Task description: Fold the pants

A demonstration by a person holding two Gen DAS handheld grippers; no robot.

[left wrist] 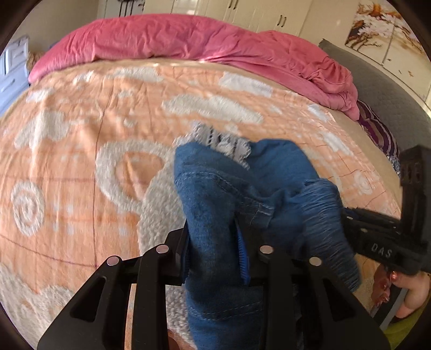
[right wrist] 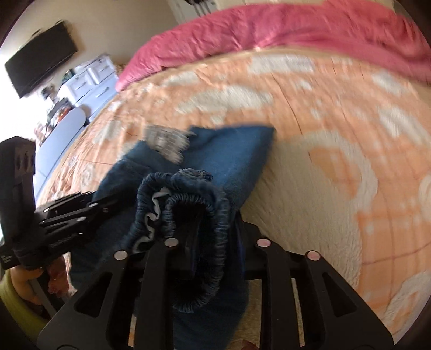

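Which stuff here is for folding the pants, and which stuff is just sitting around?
For the job:
- blue jeans, bunched up
- left claw, shut on the denim
- right claw, shut on the elastic waistband
- orange blanket, the surface underneath

Just lying about:
- pink duvet
- grey patterned cloth by the jeans
- white dresser
- wall TV
- painting

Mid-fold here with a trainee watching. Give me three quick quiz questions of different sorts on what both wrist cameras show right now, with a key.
1. True or false: the left hand-held gripper is shut on the pants.
2. What does the right hand-held gripper clamp: A a hem, B the elastic waistband, C the pink duvet?
3. Fill in: the pants hang over an orange and white ____.

Key: 1 true; 2 B; 3 blanket.
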